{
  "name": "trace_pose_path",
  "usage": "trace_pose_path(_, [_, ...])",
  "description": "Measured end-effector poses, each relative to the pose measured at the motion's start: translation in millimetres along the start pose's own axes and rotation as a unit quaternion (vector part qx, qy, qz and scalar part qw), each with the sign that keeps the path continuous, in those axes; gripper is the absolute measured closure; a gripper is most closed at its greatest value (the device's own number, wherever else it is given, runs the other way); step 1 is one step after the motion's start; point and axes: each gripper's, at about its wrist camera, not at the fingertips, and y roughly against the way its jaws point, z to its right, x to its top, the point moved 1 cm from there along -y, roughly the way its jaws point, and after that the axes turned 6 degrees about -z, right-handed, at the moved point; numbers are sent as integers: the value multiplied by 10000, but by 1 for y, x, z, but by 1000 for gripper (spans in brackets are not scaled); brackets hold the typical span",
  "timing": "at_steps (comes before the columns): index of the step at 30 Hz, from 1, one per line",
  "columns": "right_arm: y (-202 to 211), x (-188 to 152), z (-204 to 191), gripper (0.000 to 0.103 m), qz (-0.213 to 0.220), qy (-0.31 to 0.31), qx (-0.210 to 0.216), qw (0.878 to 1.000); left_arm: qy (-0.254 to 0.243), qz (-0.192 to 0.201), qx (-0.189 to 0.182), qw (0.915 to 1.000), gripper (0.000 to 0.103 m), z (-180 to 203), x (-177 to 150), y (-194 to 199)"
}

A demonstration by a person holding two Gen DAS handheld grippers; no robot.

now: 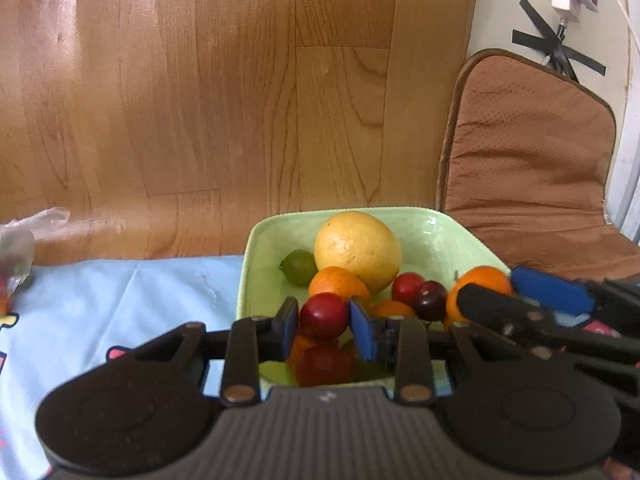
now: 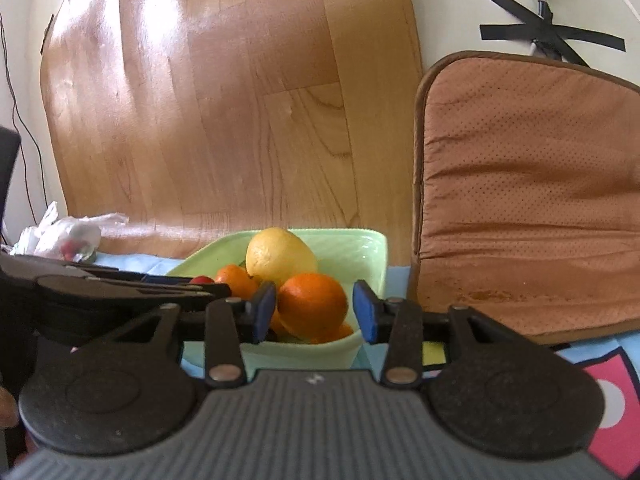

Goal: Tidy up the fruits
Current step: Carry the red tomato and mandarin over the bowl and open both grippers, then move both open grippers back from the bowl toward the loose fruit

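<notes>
The pale green, glossy square ceramic dish [image 1: 436,236] sits on a light blue printed tablecloth [image 1: 120,292] and holds a pile of fruit: a large yellow citrus [image 1: 358,249] at its middle, a small green lime [image 1: 299,266] at nine o'clock of that citrus, and oranges and dark red plums toward six o'clock. The left gripper [image 1: 324,320] is closed on a small, smooth red plum [image 1: 323,315], its blue pads pressing the plum's two sides just above the dish floor. I judge the plum light, firm but bruisable and slick-skinned, so it is best held across its widest part with gentle pressure. The right gripper [image 2: 314,310] stands part-way apart around a round orange [image 2: 313,305]; the left pad looks touching or nearly so, the right one clear of the peel. The orange seems heavier, with dimpled peel offering better friction. Both grippers point forward and slightly downward, meeting over the dish from its near side.
</notes>
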Motion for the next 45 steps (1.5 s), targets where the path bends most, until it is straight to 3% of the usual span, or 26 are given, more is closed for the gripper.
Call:
trace_pose_path(6, [8, 1, 8, 39, 293, -133, -80, 9995, -84, 19, 250, 9997, 59, 2, 1, 8])
trace_pose_path(12, [21, 5, 18, 39, 695, -408, -139, 9966, -124, 205, 324, 9992, 56, 7, 0, 26])
trace_pose_path(16, [25, 8, 36, 39, 818, -937, -150, 9921, -53, 308, 310, 9990, 50, 8, -4, 40])
trace_pose_path(20, [24, 8, 61, 39, 661, -1675, -85, 9836, 49, 320, 310, 9990, 50, 3, -10, 52])
trace_pose_path(25, [16, 4, 83, 39, 401, -2404, 64, 9698, 568, 402, -51, 9976, 47, -24, -37, 77])
trace_pose_path(32, [1, -1, 98, 39, -24, -3087, 297, 9507, 856, -112, -294, 9958, 47, -60, -66, 61])
trace_pose_path(35, [-4, -3, 100, 39, -169, -3205, 375, 9464, 744, -126, -294, 9967, 47, -57, -67, 53])
trace_pose_path(45, [-6, -4, 95, 39, -275, -3107, 418, 9492, 335, -175, -216, 9991, 47, -35, -57, 26])
